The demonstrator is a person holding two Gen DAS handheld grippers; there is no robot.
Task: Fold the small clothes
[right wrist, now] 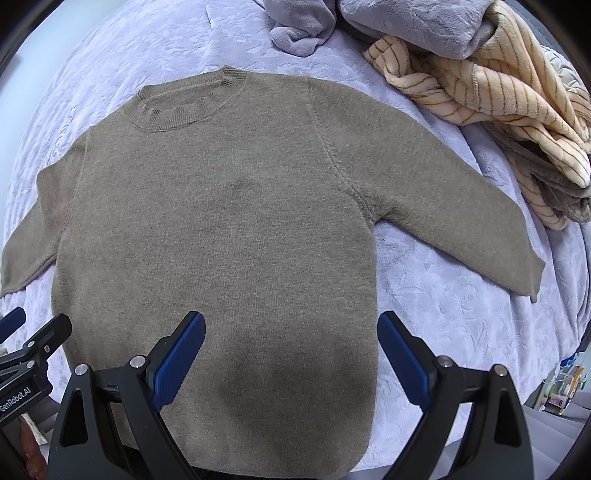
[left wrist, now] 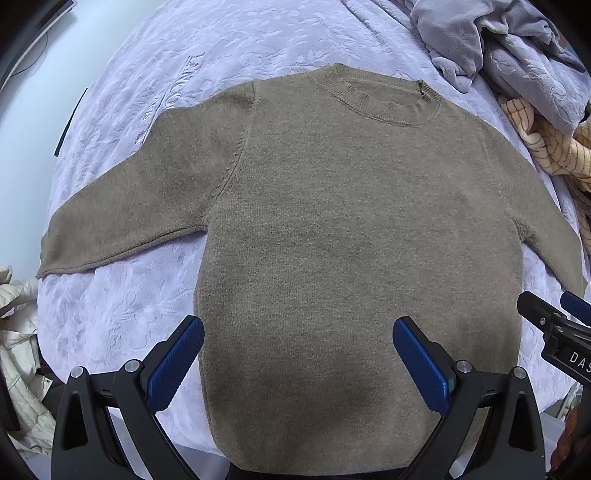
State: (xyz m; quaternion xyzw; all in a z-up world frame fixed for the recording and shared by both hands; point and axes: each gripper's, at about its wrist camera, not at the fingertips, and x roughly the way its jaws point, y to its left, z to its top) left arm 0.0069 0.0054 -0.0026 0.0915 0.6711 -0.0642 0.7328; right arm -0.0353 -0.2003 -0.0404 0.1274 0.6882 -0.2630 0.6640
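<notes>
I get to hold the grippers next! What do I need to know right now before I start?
Left gripper: open, holding nothing, above the bottom part of the sweater.
Right gripper: open, holding nothing, also above the bottom part.
The brown sweater lies flat and face up on the purple bedspread, collar at the far end, both sleeves spread out to the sides.
A striped blanket and a grey blanket are bunched up past the collar, not touching the sweater body.
Done: the sweater is laid out smooth.
Left: every fold. Probably start with the sleeves.
</notes>
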